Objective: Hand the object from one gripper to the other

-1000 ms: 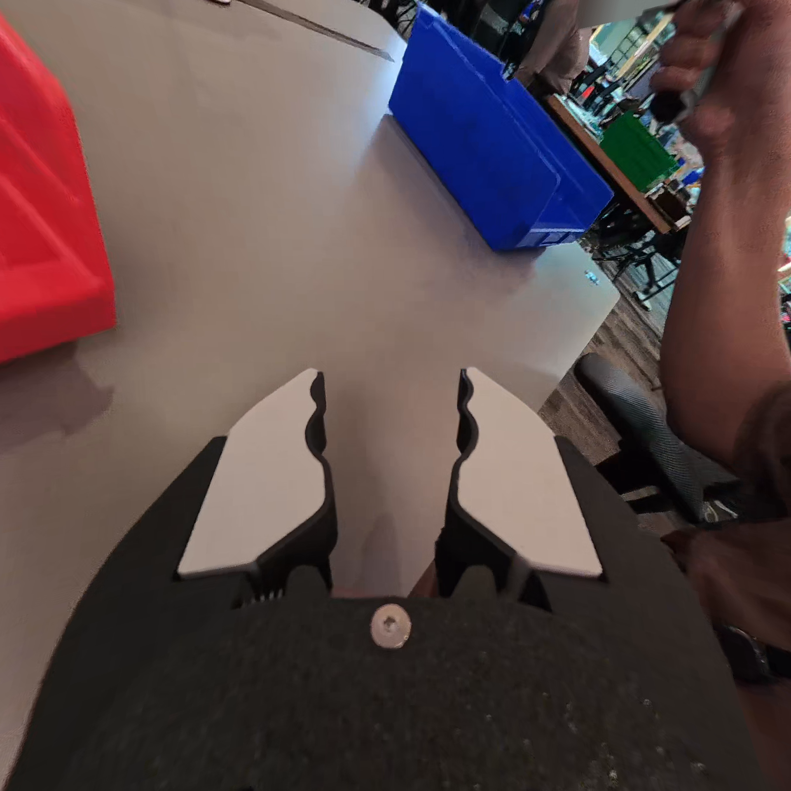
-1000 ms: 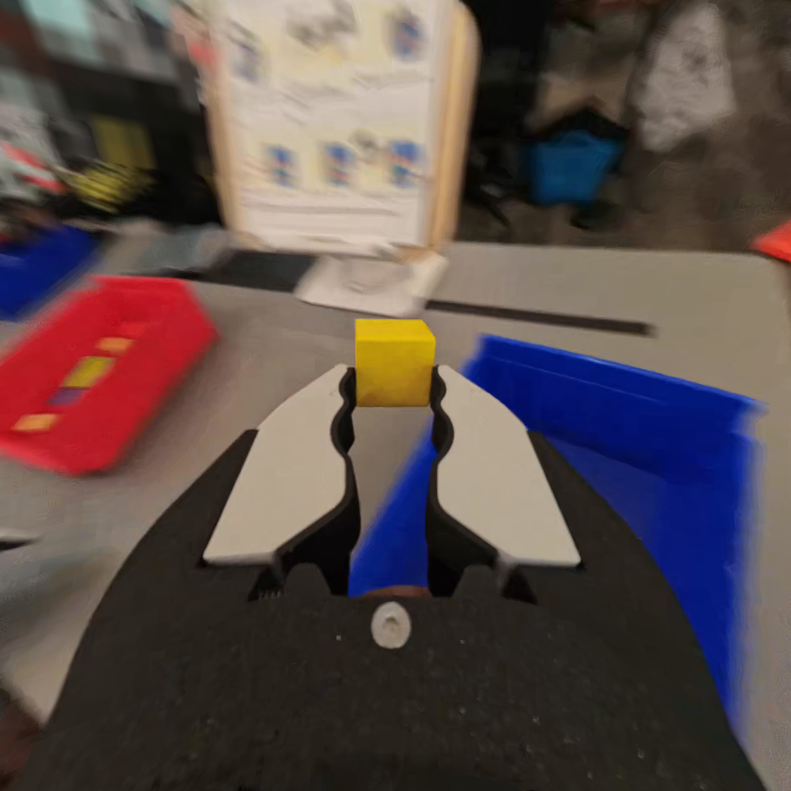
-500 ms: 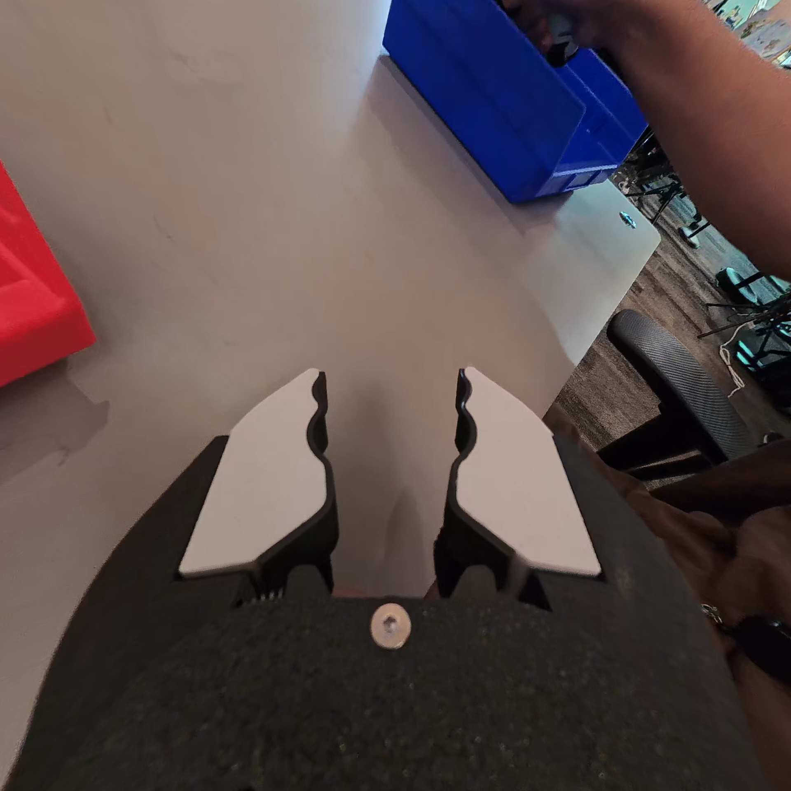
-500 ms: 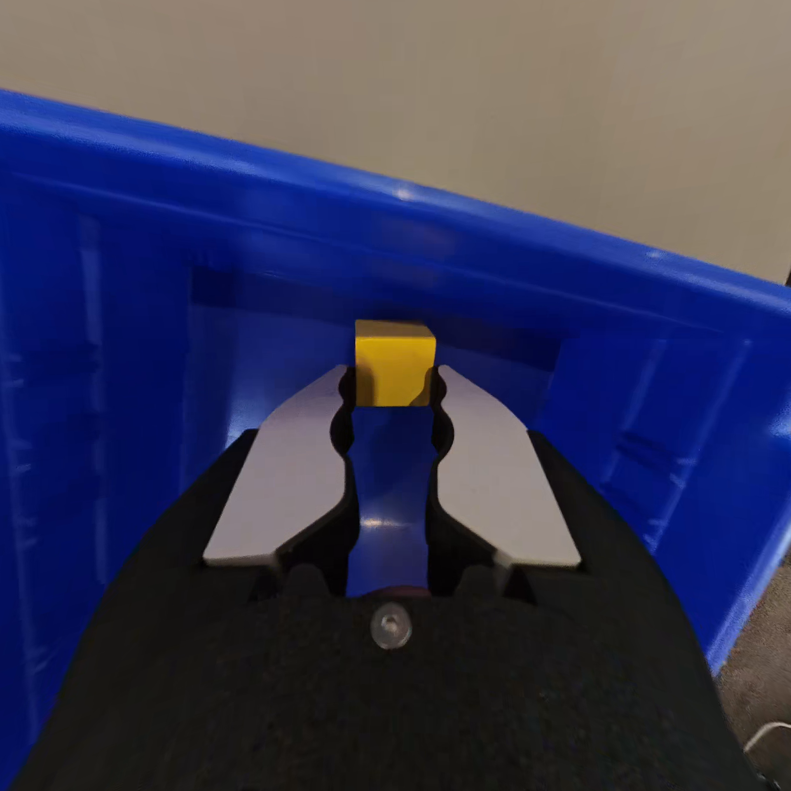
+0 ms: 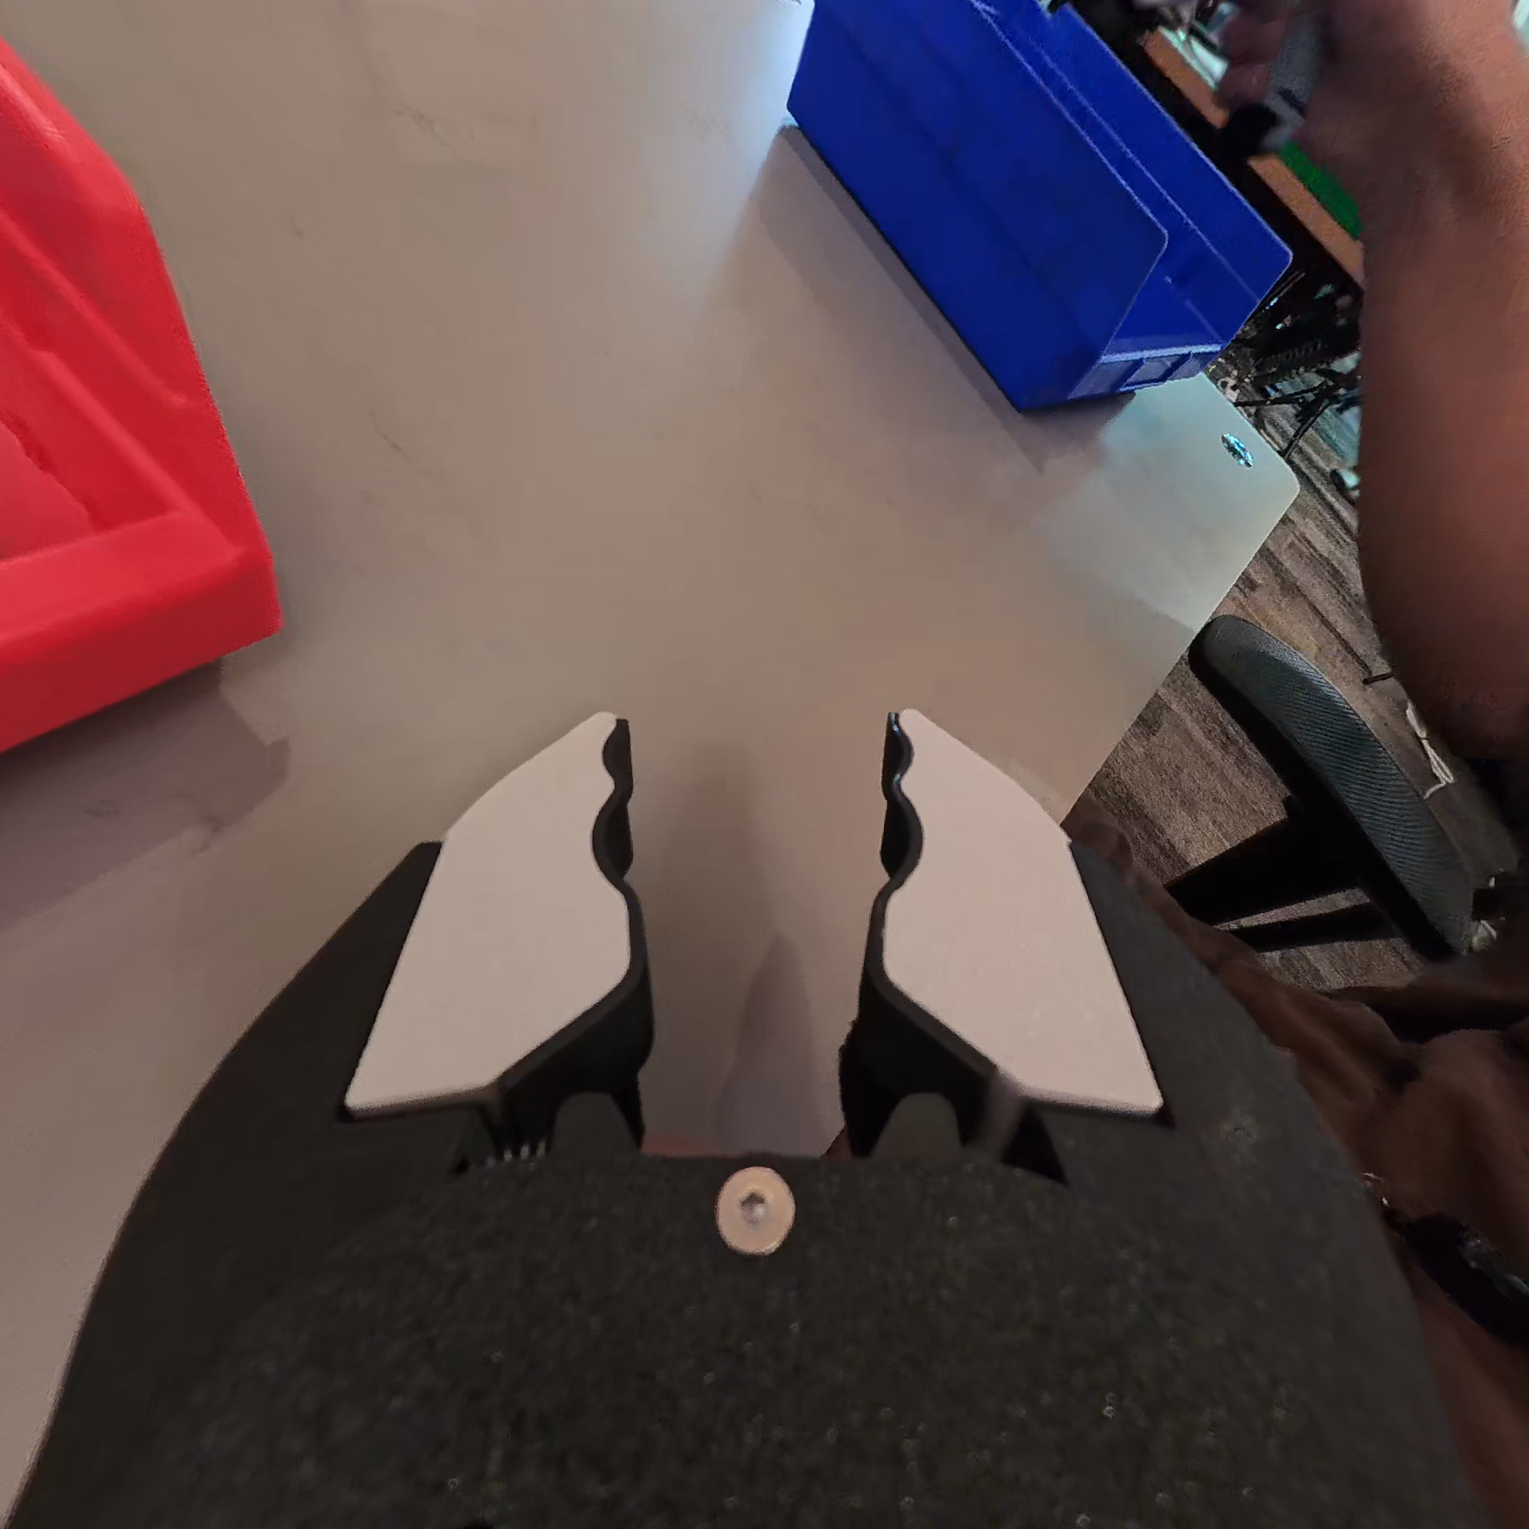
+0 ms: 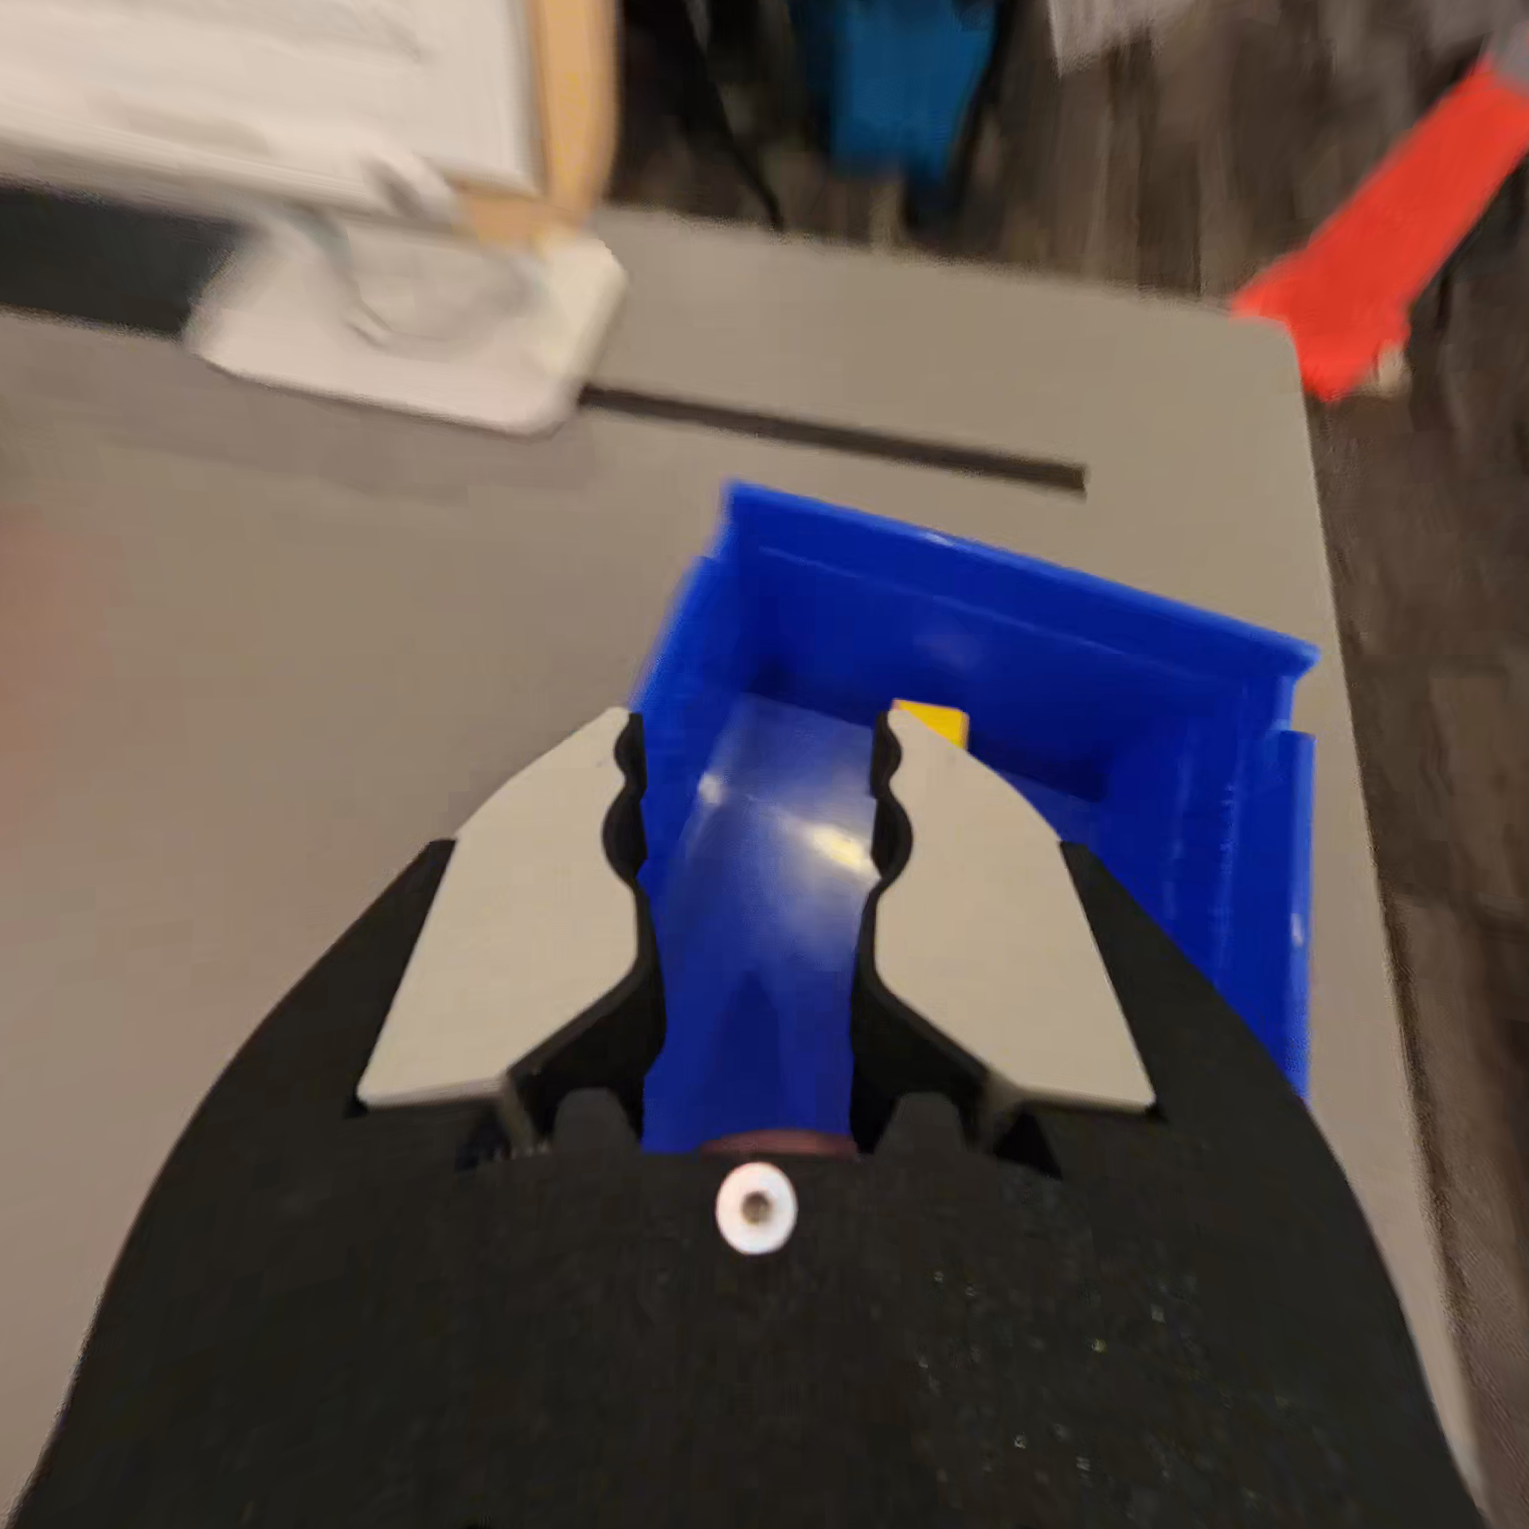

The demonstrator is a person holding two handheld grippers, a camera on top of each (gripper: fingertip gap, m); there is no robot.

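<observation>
A yellow cube [image 6: 935,718] lies on the floor of the blue bin [image 6: 1018,612], near its far wall, partly hidden behind my right finger. My right gripper [image 6: 757,728] is open and empty, held above the bin's near end. My left gripper [image 5: 757,728] is open and empty above the grey table [image 5: 579,414]. The blue bin also shows in the left wrist view [image 5: 993,190] at the far right, with the person's arm [image 5: 1440,414] raised beside it.
A red bin [image 5: 99,463] stands at the left of the table. A white stand with a board [image 6: 414,314] sits at the table's back. A black slot [image 6: 836,451] runs behind the blue bin. A black chair [image 5: 1340,786] stands off the table's right edge.
My right gripper opened and let go of the yellow cube, which now lies in the blue bin; the gripper has pulled up and back. My left gripper stayed open and shifted slightly.
</observation>
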